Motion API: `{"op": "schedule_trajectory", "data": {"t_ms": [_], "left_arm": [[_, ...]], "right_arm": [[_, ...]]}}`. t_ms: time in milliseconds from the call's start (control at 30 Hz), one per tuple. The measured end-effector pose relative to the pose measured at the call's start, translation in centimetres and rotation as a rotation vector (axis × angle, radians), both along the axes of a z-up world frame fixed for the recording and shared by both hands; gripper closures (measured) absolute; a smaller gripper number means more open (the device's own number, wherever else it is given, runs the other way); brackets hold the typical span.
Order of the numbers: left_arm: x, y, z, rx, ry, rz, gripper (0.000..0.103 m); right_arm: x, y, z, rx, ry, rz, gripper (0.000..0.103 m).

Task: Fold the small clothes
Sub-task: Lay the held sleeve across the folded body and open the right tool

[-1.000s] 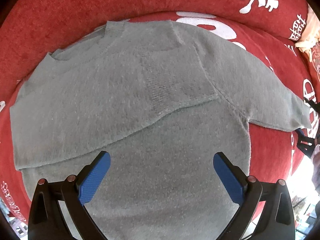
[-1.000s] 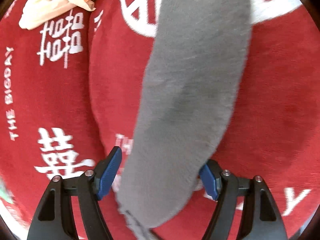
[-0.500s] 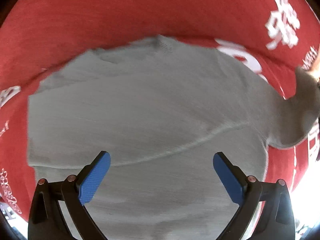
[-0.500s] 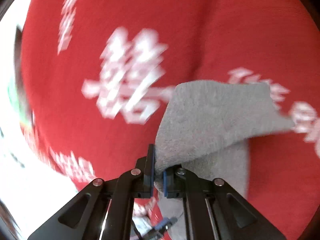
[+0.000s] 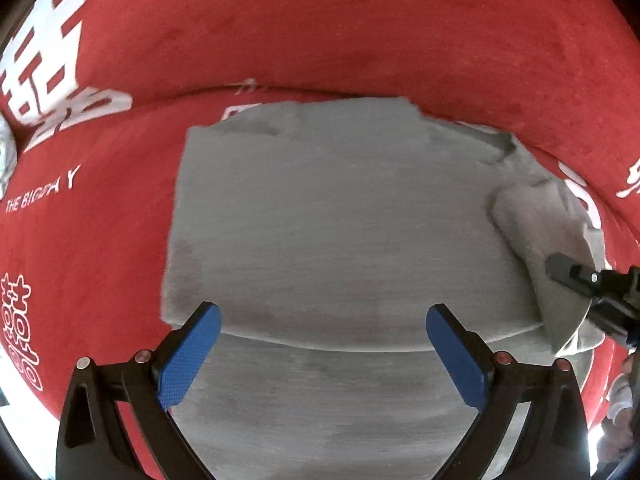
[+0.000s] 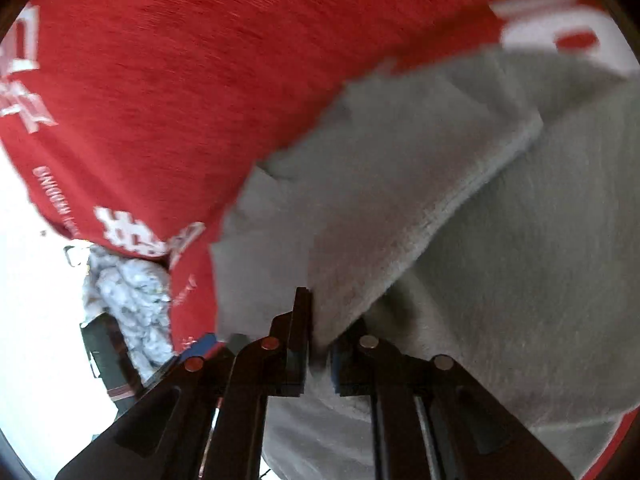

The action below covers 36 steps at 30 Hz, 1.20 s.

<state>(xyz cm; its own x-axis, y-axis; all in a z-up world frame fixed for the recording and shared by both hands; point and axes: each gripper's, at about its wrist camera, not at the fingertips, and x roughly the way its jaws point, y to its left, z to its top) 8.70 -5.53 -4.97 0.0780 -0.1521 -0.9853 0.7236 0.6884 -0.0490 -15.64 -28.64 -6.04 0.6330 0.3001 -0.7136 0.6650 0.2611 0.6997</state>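
Note:
A grey sweater [image 5: 332, 216] lies flat on the red blanket [image 5: 320, 32], one sleeve folded across its body. Directly above its lower part, pointing straight down, my left gripper [image 5: 323, 312] is open and holds nothing. My right gripper [image 6: 322, 332] has the other grey sleeve [image 6: 380, 208] between its jaws, which are opening; the cloth still looks pinched and lifted. In the left wrist view the right gripper [image 5: 560, 268] comes in from the right edge, with that sleeve [image 5: 536, 224] doubled over the sweater's right side.
The red blanket carries white characters and lettering [image 5: 44, 60]. A crumpled white cloth [image 6: 128, 292] lies at the blanket's edge, also seen as the white cloth [image 5: 6, 156] at far left. Beyond the blanket's edge is a bright, washed-out area [image 6: 36, 320].
My right gripper closed on the sleeve that lay stretched out, then swung it up and across onto the sweater's body. My left gripper slid sideways over the sweater and rolled, staying open.

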Motion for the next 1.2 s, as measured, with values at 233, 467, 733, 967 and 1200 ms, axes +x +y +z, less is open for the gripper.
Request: {"op": "schedule_trajectory", "data": {"t_ms": [233, 467, 733, 967, 1200], "left_arm": [[2.4, 2.1, -0.2, -0.099, 0.117, 0.048, 0.0], [5.2, 3.3, 0.1, -0.262, 0.329, 0.104, 0.0], [6.7, 3.6, -2.6, -0.319, 0.5, 0.168, 0.0], [5.0, 1.7, -3.3, -0.274, 0.478, 0.126, 0.0], [3.0, -0.6, -2.8, -0.214, 0.416, 0.07, 0.02]], "right_arm": [[-2.9, -1.4, 0.8, -0.02, 0.018, -0.228, 0.049], [3.8, 0.0, 3.4, -0.167, -0.053, -0.017, 0.096], [8.9, 8.5, 1.0, -0.213, 0.079, 0.37, 0.071], [-0.2, 5.9, 1.7, -0.101, 0.097, 0.134, 0.064], [-13.9, 1.2, 0.5, 0.015, 0.178, -0.312, 0.064]]}}
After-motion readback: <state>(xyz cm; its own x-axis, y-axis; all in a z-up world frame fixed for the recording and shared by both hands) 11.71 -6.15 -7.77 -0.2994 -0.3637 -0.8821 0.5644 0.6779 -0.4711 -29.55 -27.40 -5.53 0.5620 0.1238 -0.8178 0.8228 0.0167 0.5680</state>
